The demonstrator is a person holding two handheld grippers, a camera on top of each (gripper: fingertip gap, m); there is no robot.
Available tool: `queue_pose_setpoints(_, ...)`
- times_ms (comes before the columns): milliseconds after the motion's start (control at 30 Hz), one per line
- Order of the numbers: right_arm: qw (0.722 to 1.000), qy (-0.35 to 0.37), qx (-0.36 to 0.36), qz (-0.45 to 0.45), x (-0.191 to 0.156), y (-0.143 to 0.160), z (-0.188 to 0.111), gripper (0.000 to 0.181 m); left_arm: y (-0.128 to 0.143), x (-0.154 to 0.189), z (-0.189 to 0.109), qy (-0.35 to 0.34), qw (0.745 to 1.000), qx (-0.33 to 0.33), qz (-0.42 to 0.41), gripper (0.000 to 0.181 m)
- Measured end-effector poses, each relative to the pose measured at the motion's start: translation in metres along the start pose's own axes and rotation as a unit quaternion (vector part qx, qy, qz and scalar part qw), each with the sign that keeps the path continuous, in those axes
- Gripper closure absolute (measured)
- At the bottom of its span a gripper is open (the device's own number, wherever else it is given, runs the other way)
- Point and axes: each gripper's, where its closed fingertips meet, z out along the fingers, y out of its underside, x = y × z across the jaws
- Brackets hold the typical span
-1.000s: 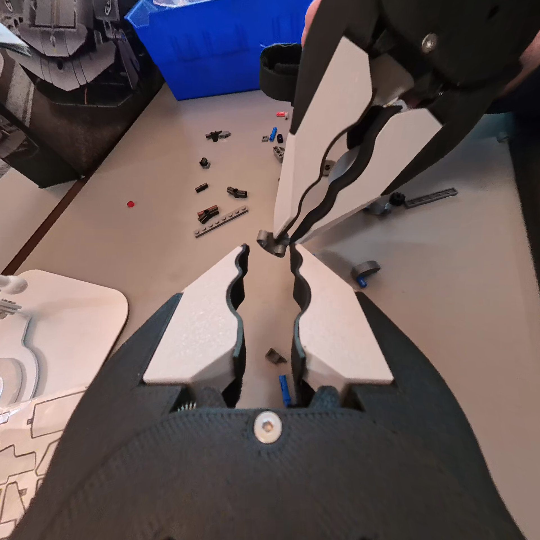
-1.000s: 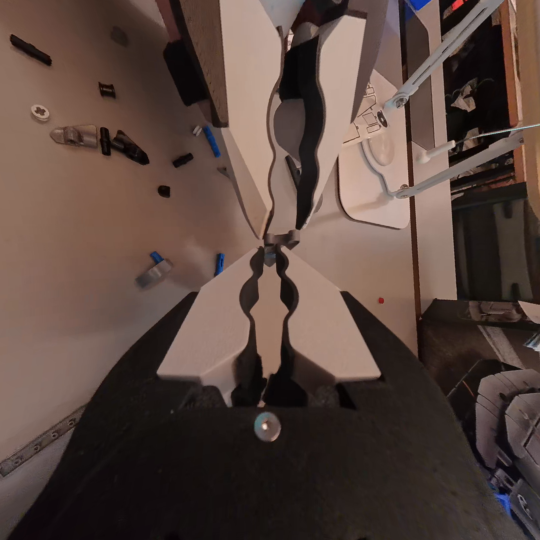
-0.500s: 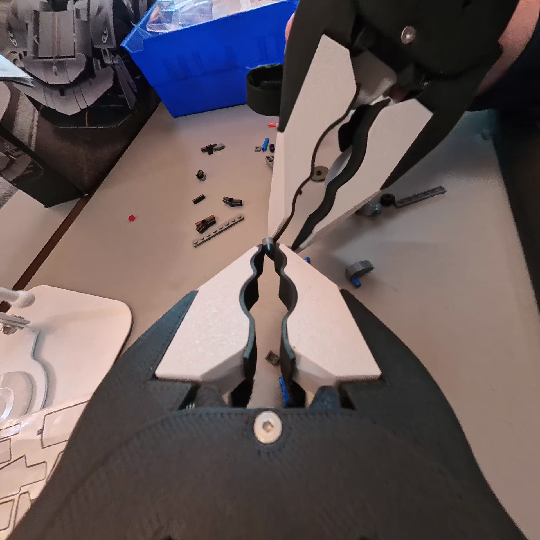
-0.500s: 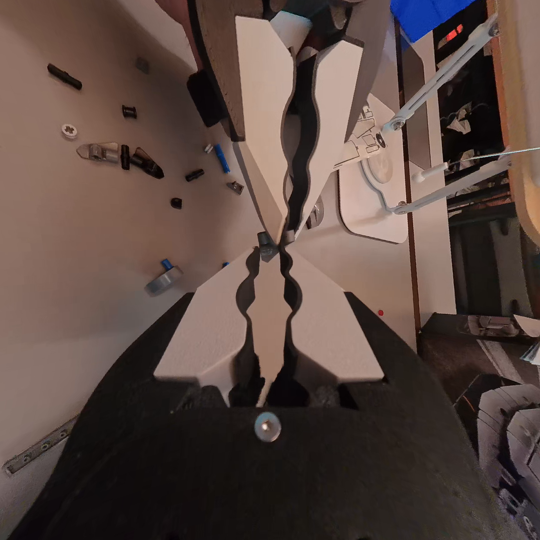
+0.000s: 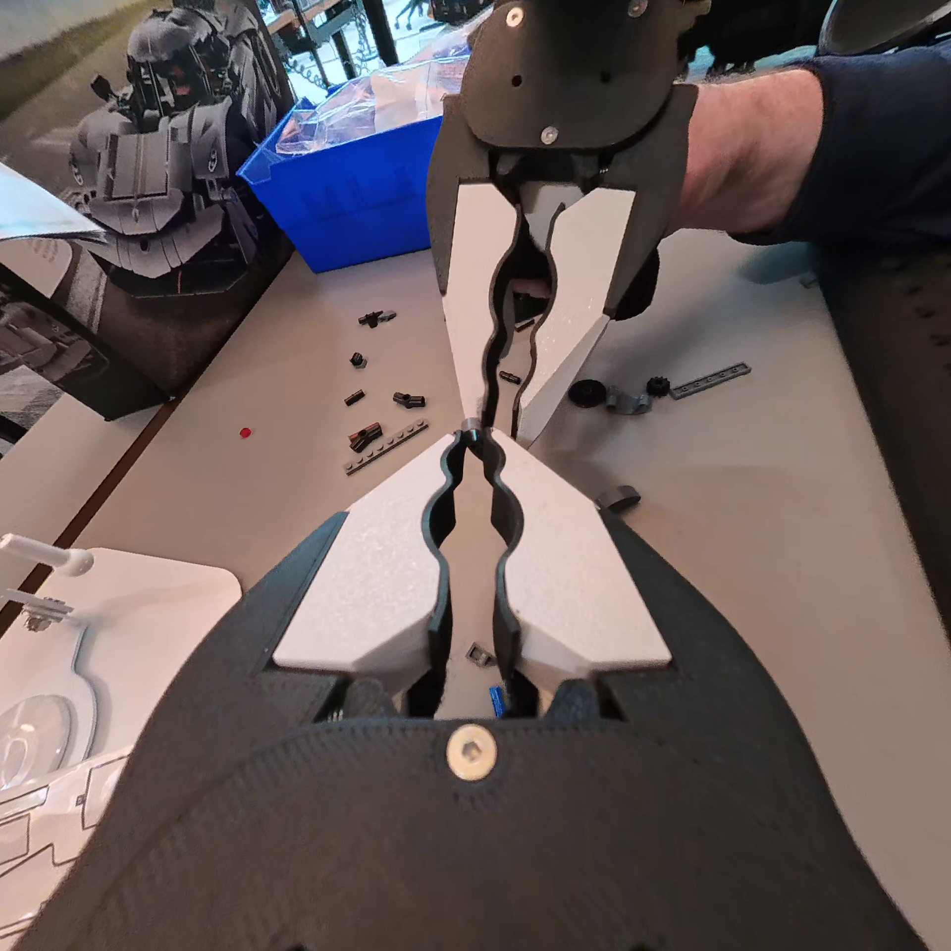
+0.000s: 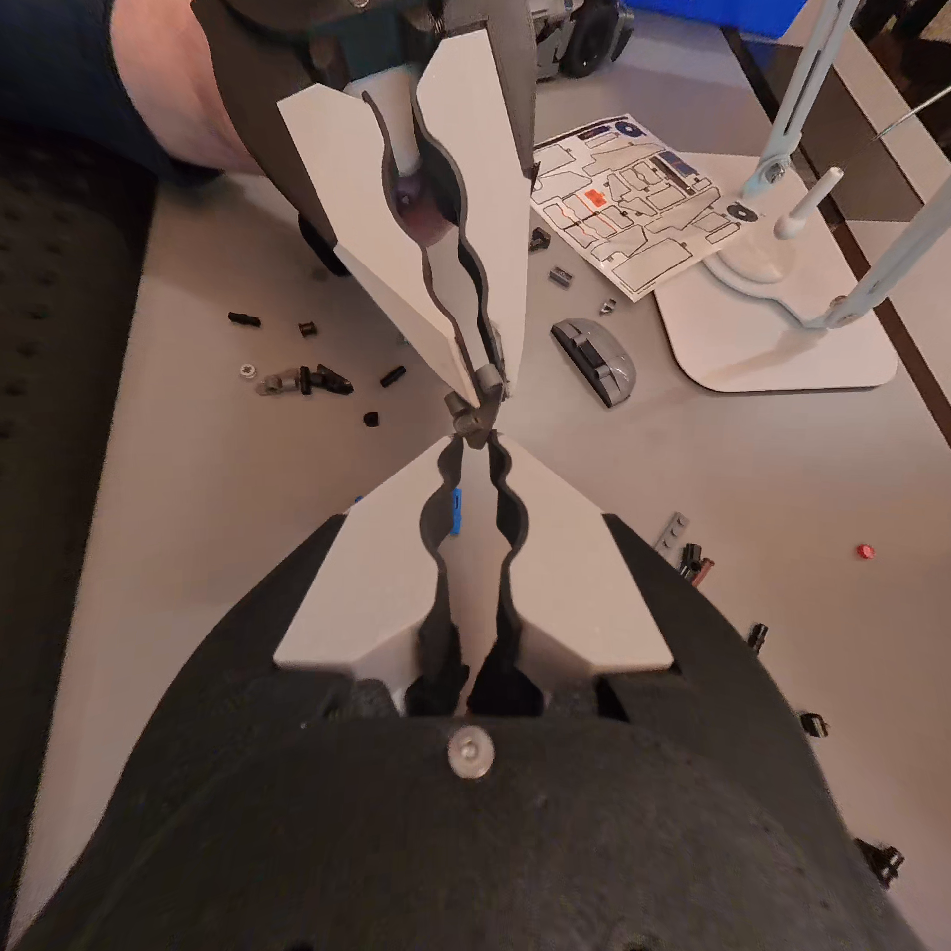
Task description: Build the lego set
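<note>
Left gripper (image 5: 472, 441) pinches a small grey connector piece (image 6: 476, 406) at its tips, held above the table (image 5: 720, 566) for joining. Right gripper (image 6: 473, 441), nearly closed, meets it tip to tip; whether it grips is unclear.

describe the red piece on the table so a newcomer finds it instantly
Start at the blue plastic bin at the far end of the pale grey table. Come toward the camera to the long grey studded plate; left of it lies the tiny round red stud, the only red piece, apart from the rest.
</note>
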Motion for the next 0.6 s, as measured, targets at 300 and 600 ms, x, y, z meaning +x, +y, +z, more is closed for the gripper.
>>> queue_pose_setpoints(300,0.999,0.025,-0.018,-0.023,0.005,0.005,-0.001,0.176,0.005,0.0,0.002,0.001,1.0,-0.009,0.002,0.177)
queue_pose_setpoints(600,0.997,0.052,-0.045,-0.048,0.01,0.012,-0.001,0.178,0.011,0.002,0.005,-0.001,0.999,-0.028,0.017,0.176)
